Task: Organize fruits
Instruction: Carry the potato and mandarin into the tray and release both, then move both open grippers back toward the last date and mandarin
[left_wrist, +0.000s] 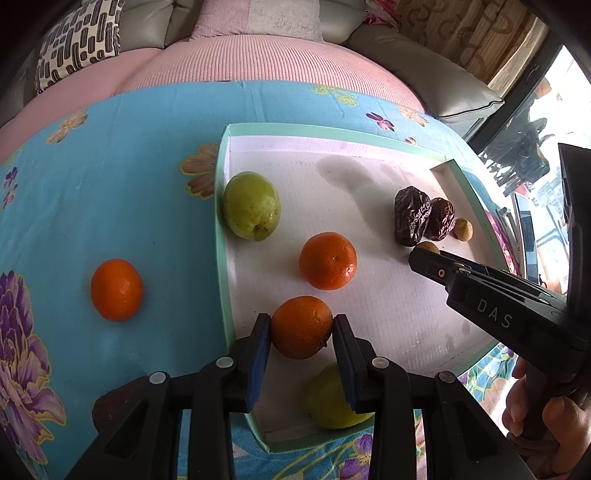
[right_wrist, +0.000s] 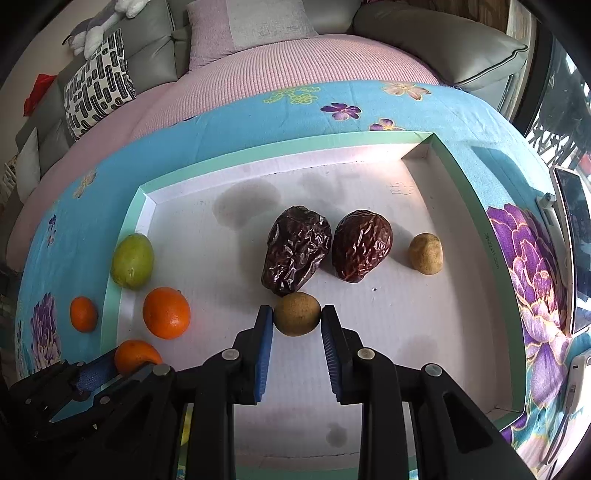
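Shallow white tray with mint-green rim (left_wrist: 221, 206): we see it lying on the blue flowered cloth (left_wrist: 122, 155). It is light cardboard, we judge, so a sideways push from either tool could slide it on the cloth.

Left gripper (left_wrist: 302, 334): its blue pads sit on both sides of a round orange mandarin (left_wrist: 302, 326) inside the tray, touching it or almost. We cannot tell if it presses firmly. We think a too strong squeeze could bruise the soft skin, and a too weak one could let the fruit roll toward the yellow-green fruit (left_wrist: 332, 402) under the jaws.

Right gripper (right_wrist: 297, 321): it frames a small round tan fruit (right_wrist: 297, 314) in the same way, the left pad touching, the right pad with perhaps a thin gap. This fruit is small and smooth, so we fear it may pop out forward against the two dark wrinkled dates (right_wrist: 295, 247), which lie just beyond it.

Hand (left_wrist: 543, 413): we see the fingers wrapped around the handle of the right tool, which reaches in low from the right side. Both tools point forward, nearly level with the tray floor.

Loose orange mandarin (left_wrist: 117, 290): it is outside the tray on the cloth, not yet sorted.

Other fruits: a green guava-like fruit (left_wrist: 251, 206) rests against the left wall, another mandarin (left_wrist: 328, 260) is in the middle, a second tan fruit (right_wrist: 425, 254) is beside the dates.
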